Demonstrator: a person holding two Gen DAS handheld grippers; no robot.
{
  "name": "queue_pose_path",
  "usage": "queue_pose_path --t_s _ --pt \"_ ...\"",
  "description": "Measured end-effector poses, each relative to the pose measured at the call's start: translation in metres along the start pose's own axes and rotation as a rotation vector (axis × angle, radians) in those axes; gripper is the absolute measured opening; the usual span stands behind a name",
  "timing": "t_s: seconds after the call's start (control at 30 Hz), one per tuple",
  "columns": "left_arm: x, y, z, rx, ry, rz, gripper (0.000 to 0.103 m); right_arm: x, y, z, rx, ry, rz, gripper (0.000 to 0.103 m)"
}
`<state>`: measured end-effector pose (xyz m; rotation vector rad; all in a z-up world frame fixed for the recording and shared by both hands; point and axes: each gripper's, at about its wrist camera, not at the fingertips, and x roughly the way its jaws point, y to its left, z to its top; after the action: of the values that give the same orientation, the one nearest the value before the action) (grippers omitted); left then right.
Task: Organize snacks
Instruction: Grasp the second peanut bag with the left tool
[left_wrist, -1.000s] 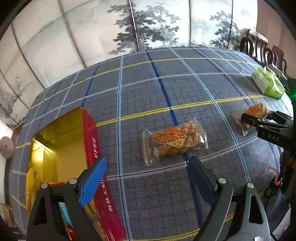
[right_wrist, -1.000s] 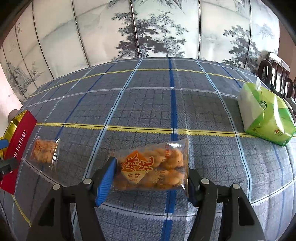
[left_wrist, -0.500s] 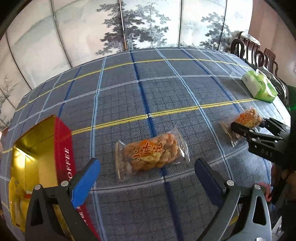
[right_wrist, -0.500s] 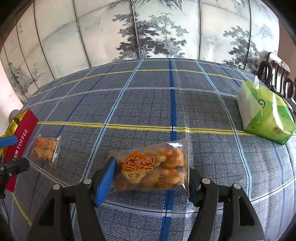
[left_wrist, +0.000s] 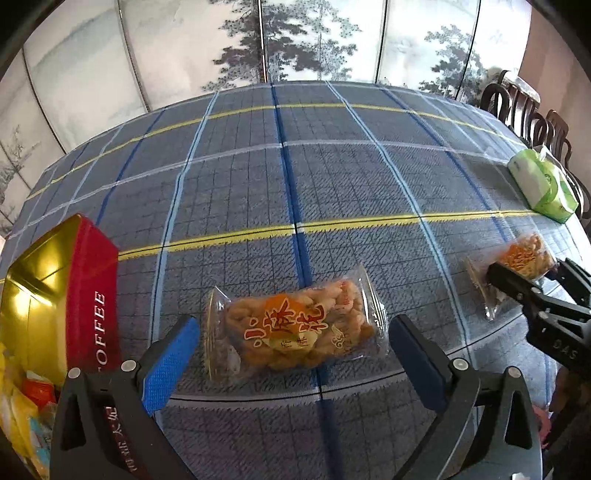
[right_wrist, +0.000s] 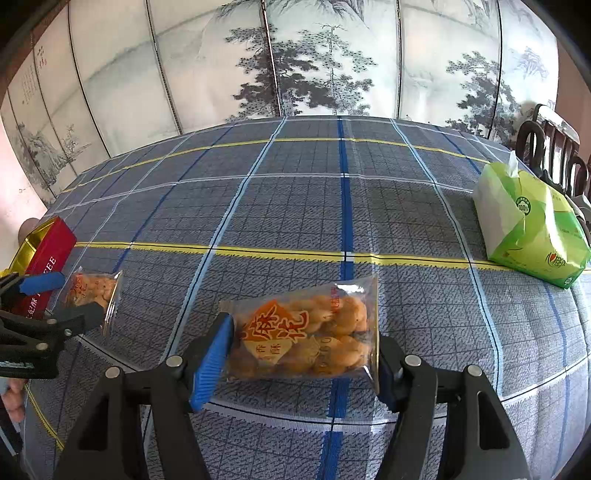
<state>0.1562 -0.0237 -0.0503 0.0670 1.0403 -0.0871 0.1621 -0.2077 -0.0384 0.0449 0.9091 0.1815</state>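
Left gripper (left_wrist: 293, 341) — black angular frame, two fingers (left_wrist: 168, 363) faced with blue textured pads, silver screws at the finger joints. Right gripper (right_wrist: 301, 356) — same black frame, blue ribbed pads, round silver screw heads; pale lettering "DAS" on its side, seen from the left wrist.

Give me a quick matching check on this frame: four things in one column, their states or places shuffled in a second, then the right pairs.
Things:
1. left gripper
2. right gripper
3. toffee tin
4. tissue pack

States:
A. lies at the table's far right edge, by the chairs
B. pads pressing both ends of a snack packet
C. lid off, wrappers inside, at the left
D. jaws wide, pads clear of the other snack packet between them

Pairs: 1-D, 2-B, 3-C, 4-A
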Motion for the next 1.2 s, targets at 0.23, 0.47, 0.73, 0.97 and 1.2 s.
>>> queue_pose_path --t_s 0.23,0.47,0.73,0.97,1.2 --pt "0.006 0.001 -0.003 -0.016 0.010 0.002 0.100 0.000 0.000 0.000 0.000 0.000 0.001 0.070" --pt "0.005 0.002 -0.005 -0.030 0.005 -0.018 0.086 0.000 0.000 0.000 0.000 0.000 0.000 0.070" --pt "0.002 -0.002 -0.007 -0.005 -0.009 -0.011 0.075 0.000 0.000 0.000 0.000 0.000 0.001 0.070" --pt "-0.002 -0.003 -0.008 0.001 -0.015 0.000 0.072 0.000 0.000 0.000 0.000 0.000 0.001 0.070" --pt "-0.009 -0.006 -0.012 0.001 -0.014 -0.006 0.071 0.000 -0.001 0.000 0.000 0.000 0.001 0.070"
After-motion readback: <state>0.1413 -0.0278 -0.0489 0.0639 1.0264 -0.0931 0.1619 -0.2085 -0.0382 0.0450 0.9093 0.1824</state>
